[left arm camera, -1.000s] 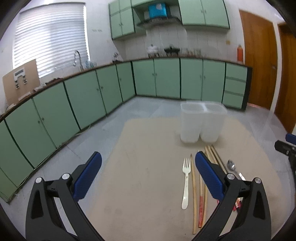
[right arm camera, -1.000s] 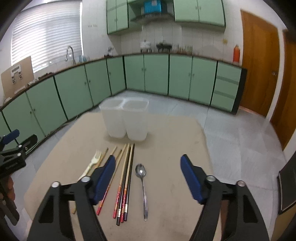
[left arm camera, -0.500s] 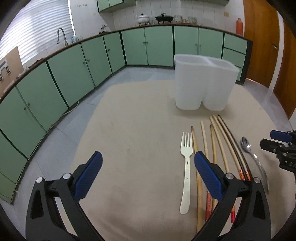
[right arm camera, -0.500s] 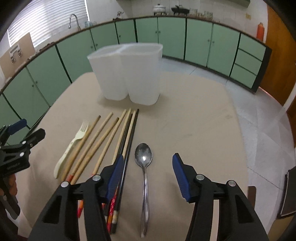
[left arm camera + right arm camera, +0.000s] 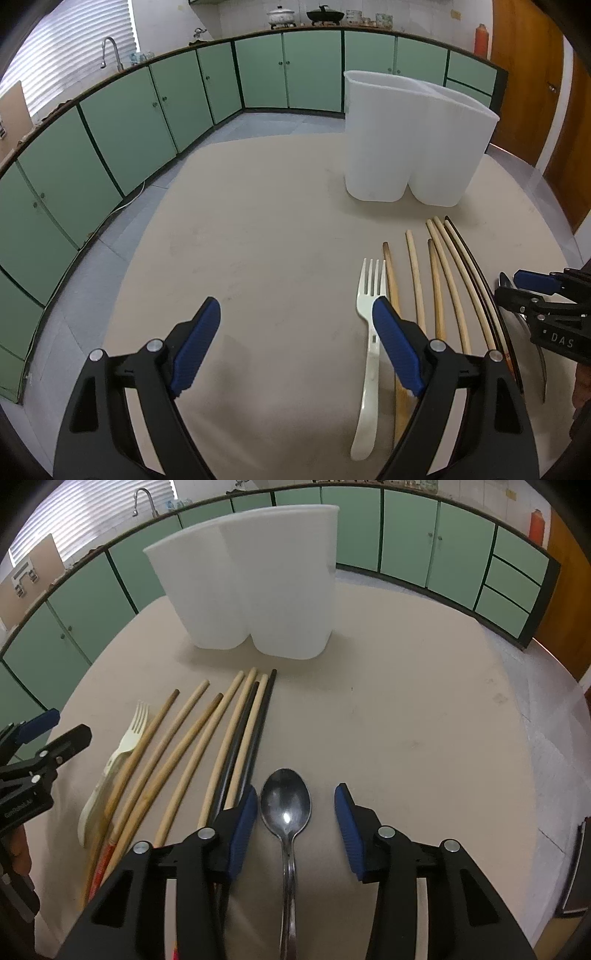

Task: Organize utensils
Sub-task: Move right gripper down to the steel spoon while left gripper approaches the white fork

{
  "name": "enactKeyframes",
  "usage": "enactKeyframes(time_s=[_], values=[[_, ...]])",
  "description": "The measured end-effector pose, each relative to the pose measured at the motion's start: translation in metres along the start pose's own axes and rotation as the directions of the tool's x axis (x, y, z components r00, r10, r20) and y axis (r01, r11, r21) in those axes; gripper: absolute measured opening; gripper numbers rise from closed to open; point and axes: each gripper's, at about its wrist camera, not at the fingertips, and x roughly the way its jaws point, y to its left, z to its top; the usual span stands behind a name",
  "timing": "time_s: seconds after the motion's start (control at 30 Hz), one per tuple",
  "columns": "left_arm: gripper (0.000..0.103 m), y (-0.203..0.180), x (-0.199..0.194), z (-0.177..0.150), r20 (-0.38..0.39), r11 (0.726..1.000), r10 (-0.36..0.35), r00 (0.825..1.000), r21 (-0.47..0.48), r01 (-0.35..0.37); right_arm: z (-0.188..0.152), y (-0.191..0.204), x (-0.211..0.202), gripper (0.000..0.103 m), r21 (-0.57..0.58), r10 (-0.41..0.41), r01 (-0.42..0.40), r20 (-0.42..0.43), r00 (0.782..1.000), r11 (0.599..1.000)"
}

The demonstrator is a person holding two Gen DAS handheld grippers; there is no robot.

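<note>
Straddling the spoon (image 5: pixel 285 806), the right claw (image 5: pixel 293 825) gapes wide; the left claw (image 5: pixel 295 345) hangs wide over the worktop (image 5: pixel 258 240).

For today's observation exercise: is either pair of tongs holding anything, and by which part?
Nothing is held. The right tongs are open around the spoon; the left tongs are open.

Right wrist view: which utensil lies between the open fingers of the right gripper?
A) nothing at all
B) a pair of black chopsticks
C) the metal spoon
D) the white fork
C: the spoon lies with its bowl between the blue pads of the right gripper, while the fork and chopsticks lie off to its left.
</note>
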Motion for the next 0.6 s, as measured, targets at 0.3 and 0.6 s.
enactKeyframes(time_s=[0.3,0.6], values=[[0.085,-0.01,0.025,0.011,-0.026,1.0,-0.011,1.0,0.024,0.011,0.0,0.006,-0.002,0.028,-0.019,-0.014,0.014,0.024,1.0,1.0],[0.086,-0.019,0.04,0.016,-0.049,0.999,-0.007,0.999,0.051,0.009,0.004,0.001,-0.001,0.028,-0.02,-0.018,0.019,0.036,0.999,1.0]])
